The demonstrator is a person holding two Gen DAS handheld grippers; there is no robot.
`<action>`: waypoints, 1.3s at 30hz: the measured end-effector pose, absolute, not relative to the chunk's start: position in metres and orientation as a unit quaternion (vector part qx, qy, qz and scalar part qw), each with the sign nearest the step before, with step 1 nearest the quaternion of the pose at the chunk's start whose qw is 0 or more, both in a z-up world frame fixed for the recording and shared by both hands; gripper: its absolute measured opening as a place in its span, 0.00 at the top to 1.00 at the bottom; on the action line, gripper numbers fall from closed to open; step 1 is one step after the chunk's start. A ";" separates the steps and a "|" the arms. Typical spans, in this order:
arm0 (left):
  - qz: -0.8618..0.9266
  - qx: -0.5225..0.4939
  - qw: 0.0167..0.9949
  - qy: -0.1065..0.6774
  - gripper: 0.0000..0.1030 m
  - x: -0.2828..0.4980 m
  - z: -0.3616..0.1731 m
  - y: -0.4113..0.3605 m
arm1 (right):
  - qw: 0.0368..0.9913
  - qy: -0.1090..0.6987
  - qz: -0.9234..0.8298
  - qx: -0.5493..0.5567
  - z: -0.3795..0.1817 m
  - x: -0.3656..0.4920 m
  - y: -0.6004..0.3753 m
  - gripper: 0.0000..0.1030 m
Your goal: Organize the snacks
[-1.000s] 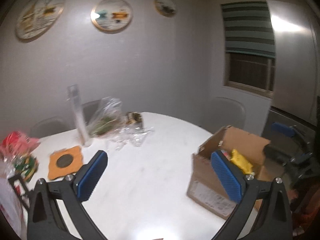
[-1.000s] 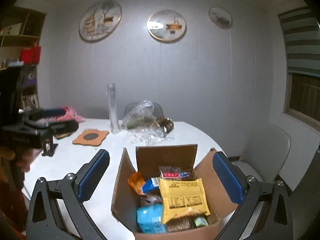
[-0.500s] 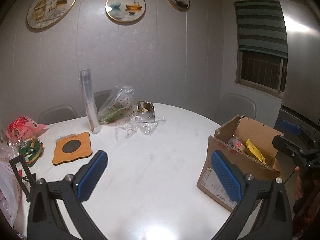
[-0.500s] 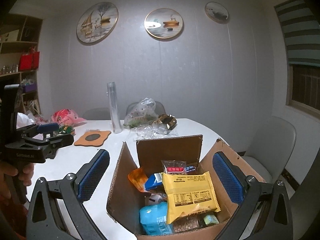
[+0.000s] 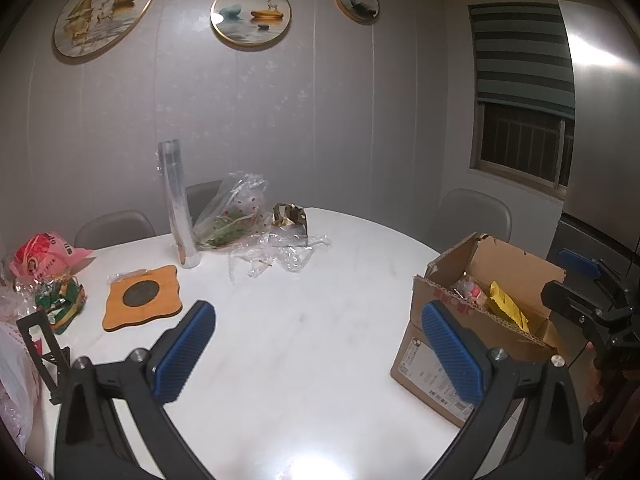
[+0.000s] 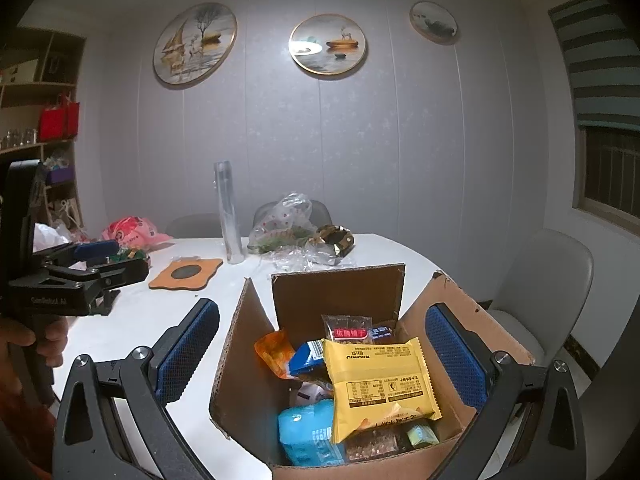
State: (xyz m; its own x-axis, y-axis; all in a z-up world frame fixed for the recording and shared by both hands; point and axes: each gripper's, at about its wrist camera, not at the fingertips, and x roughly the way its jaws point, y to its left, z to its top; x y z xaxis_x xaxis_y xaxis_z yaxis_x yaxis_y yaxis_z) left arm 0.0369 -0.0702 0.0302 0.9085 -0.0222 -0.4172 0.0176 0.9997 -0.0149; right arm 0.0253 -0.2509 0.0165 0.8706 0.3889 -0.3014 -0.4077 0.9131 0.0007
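Pale panelled wall [image 6: 400,152] bears three round pictures [image 6: 328,44]; striped blind [image 5: 520,56] covers window.

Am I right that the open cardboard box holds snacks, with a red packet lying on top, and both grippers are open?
Not quite: the packet on top is yellow, not red, as the right wrist view shows. The rest holds: the open cardboard box holds snacks, and the left gripper and right gripper are both open.

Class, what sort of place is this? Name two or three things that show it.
Probably a home dining room: a round white table ringed by pale moulded chairs, with round framed pictures on the wall.
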 end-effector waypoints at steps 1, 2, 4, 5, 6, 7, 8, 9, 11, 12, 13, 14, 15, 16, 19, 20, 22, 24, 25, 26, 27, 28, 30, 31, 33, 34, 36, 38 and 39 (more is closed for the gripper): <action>-0.011 -0.005 0.977 0.214 0.01 0.037 0.030 -0.071 | 0.967 0.149 0.206 -0.031 0.016 0.025 -0.251 0.00; -0.011 -0.005 0.977 0.213 0.01 0.037 0.030 -0.071 | 0.966 0.150 0.206 -0.030 0.015 0.025 -0.251 0.00; -0.012 -0.006 0.977 0.214 0.01 0.037 0.030 -0.072 | 0.967 0.150 0.206 -0.029 0.015 0.025 -0.251 0.00; -0.013 -0.005 0.977 0.214 0.01 0.037 0.030 -0.072 | 0.967 0.151 0.205 -0.029 0.014 0.024 -0.252 0.00; -0.013 -0.005 0.977 0.214 0.01 0.037 0.030 -0.072 | 0.967 0.151 0.205 -0.028 0.014 0.024 -0.251 0.00; -0.014 -0.005 0.977 0.214 0.01 0.037 0.030 -0.073 | 0.967 0.152 0.204 -0.029 0.013 0.024 -0.251 0.00; -0.014 -0.005 0.976 0.215 0.01 0.037 0.029 -0.073 | 0.967 0.153 0.203 -0.029 0.012 0.024 -0.251 0.00; -0.015 -0.005 0.976 0.216 0.01 0.038 0.029 -0.073 | 0.967 0.154 0.202 -0.029 0.012 0.024 -0.251 0.00; -0.016 -0.005 0.976 0.216 0.01 0.039 0.029 -0.074 | 0.967 0.155 0.200 -0.029 0.011 0.023 -0.251 0.00; -0.017 -0.005 0.976 0.217 0.01 0.040 0.029 -0.074 | 0.967 0.155 0.199 -0.028 0.011 0.022 -0.251 0.00; -0.017 -0.005 0.976 0.217 0.01 0.040 0.029 -0.075 | 0.967 0.156 0.199 -0.028 0.011 0.022 -0.251 0.00; -0.018 -0.006 0.976 0.217 0.01 0.040 0.029 -0.075 | 0.967 0.157 0.199 -0.027 0.010 0.022 -0.251 0.00; -0.018 -0.006 0.976 0.217 0.01 0.041 0.029 -0.075 | 0.967 0.158 0.197 -0.027 0.010 0.021 -0.251 0.00; -0.019 -0.006 0.976 0.217 0.01 0.041 0.029 -0.076 | 0.967 0.158 0.196 -0.027 0.009 0.021 -0.251 0.00; -0.019 -0.006 0.976 0.218 0.01 0.041 0.029 -0.076 | 0.968 0.160 0.193 -0.027 0.008 0.021 -0.251 0.00; -0.019 -0.005 0.976 0.218 0.01 0.041 0.029 -0.076 | 0.968 0.161 0.193 -0.026 0.008 0.021 -0.251 0.00; -0.020 -0.005 0.975 0.219 0.01 0.041 0.028 -0.076 | 0.968 0.162 0.192 -0.025 0.007 0.021 -0.251 0.00; -0.021 -0.004 0.975 0.220 0.01 0.042 0.027 -0.076 | 0.968 0.163 0.190 -0.024 0.006 0.022 -0.252 0.00; -0.021 -0.004 0.975 0.220 0.01 0.042 0.027 -0.076 | 0.968 0.163 0.189 -0.025 0.006 0.022 -0.252 0.00; -0.021 -0.004 0.975 0.220 0.01 0.043 0.027 -0.077 | 0.968 0.164 0.188 -0.025 0.005 0.022 -0.252 0.00; -0.021 -0.004 0.975 0.220 0.01 0.042 0.027 -0.077 | 0.968 0.165 0.188 -0.025 0.004 0.023 -0.252 0.00; -0.022 -0.004 0.975 0.221 0.01 0.043 0.027 -0.077 | 0.968 0.166 0.187 -0.025 0.004 0.023 -0.252 0.00; -0.022 -0.004 0.975 0.221 0.01 0.043 0.027 -0.077 | 0.968 0.168 0.187 -0.024 0.003 0.024 -0.253 0.00; -0.022 -0.004 0.975 0.221 0.01 0.043 0.027 -0.077 | 0.967 0.169 0.187 -0.024 0.002 0.024 -0.253 0.00; -0.023 -0.004 0.975 0.222 0.01 0.044 0.026 -0.077 | 0.968 0.170 0.185 -0.024 0.001 0.024 -0.253 0.00; -0.023 -0.004 0.975 0.222 0.01 0.044 0.026 -0.077 | 0.968 0.171 0.184 -0.024 0.001 0.024 -0.253 0.00; -0.024 -0.004 0.975 0.223 0.01 0.045 0.026 -0.076 | 0.968 0.172 0.183 -0.023 0.000 0.025 -0.254 0.00; -0.024 -0.004 0.974 0.223 0.01 0.046 0.025 -0.077 | 0.967 0.174 0.182 -0.023 -0.001 0.025 -0.254 0.00; -0.024 -0.004 0.974 0.223 0.01 0.046 0.025 -0.076 | 0.967 0.175 0.182 -0.023 -0.001 0.026 -0.254 0.00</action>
State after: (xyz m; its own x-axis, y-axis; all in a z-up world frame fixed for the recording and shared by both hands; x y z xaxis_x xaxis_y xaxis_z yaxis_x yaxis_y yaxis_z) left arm 0.0457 -0.0765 0.0250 0.8991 -0.0488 -0.4351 0.0453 0.9988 -0.0183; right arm 0.0258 -0.2541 -0.0012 0.8728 0.3431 -0.3470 -0.3595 0.9330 0.0183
